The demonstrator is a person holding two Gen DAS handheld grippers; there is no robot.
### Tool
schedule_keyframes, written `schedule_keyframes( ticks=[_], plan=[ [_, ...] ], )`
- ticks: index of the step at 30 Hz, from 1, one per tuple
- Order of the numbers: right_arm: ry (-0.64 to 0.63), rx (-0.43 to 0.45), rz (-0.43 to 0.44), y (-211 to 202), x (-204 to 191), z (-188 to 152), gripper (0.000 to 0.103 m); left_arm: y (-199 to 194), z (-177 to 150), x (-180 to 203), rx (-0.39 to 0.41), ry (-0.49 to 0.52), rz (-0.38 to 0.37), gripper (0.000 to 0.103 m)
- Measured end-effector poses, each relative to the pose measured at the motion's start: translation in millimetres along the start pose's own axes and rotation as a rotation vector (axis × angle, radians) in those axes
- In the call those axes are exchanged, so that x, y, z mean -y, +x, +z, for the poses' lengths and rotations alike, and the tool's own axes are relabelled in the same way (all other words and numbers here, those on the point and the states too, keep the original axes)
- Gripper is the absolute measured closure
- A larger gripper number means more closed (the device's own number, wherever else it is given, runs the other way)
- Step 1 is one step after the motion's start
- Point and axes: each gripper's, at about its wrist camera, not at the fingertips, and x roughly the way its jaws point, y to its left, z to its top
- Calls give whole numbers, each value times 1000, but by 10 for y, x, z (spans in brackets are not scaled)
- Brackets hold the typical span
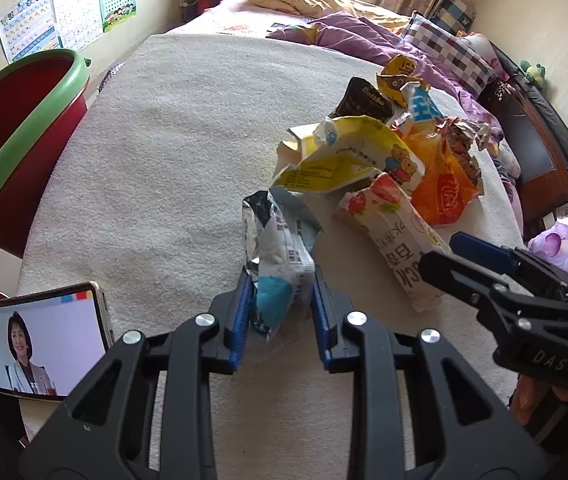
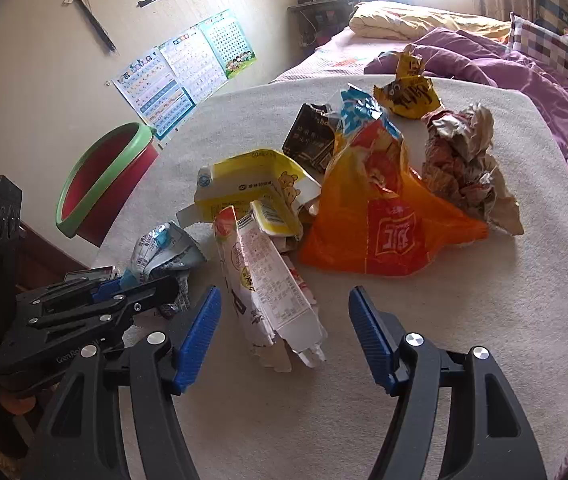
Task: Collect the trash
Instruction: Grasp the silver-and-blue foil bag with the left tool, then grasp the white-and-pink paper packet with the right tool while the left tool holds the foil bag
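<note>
The left gripper (image 1: pixel 281 300) fingers pinch the crumpled white-and-blue wrapper (image 1: pixel 279 248), nearest of the trash on the bed (image 1: pixel 155 152). The slippery wrapper could slide out during the carry to the red bin (image 1: pixel 15 128) far left. Right gripper (image 2: pixel 284 332) fingers stand wide, empty, above the strawberry carton (image 2: pixel 271 284).

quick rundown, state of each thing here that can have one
left tongs: shut on the crumpled grey-blue wrapper
right tongs: open, white strawberry carton between them, untouched
red bin: upright, open, inside not visible
yellow bear box: torn open, flattened
phone: screen on
</note>
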Motion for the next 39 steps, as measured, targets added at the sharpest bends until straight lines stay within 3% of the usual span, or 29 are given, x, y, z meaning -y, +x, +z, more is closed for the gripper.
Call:
schedule_keyframes(
  ticks=[7, 11, 18, 21, 24, 26, 32, 39],
  plan=[
    [-4, -6, 5, 49, -51, -4, 39, -11, -8, -96, 2, -19, 9, 76],
    [-6, -5, 1, 60, -81, 1, 39, -15, -20, -157, 5, -39, 17, 61],
    [-3, -10, -5, 62, -72, -12, 39, 19, -68, -149, -13, -23, 11, 56],
    [-2, -9, -11, 73, -80, -15, 39, 34, -79, -144, -19, -15, 11, 57],
    [2, -16, -13, 94, -77, -31, 39, 28, -76, -136, -21, -7, -7, 70],
    [-1, -20, -10, 100, -87, -43, 39, 10, -80, -111, -12, 7, -1, 71],
    [-36, 9, 8, 67, -193, -53, 65, -98, -50, -121, 31, 4, 14, 75],
    [-68, 59, 30, -70, -303, 22, 76, -271, 1, -206, 93, -19, 35, 75]
  ],
)
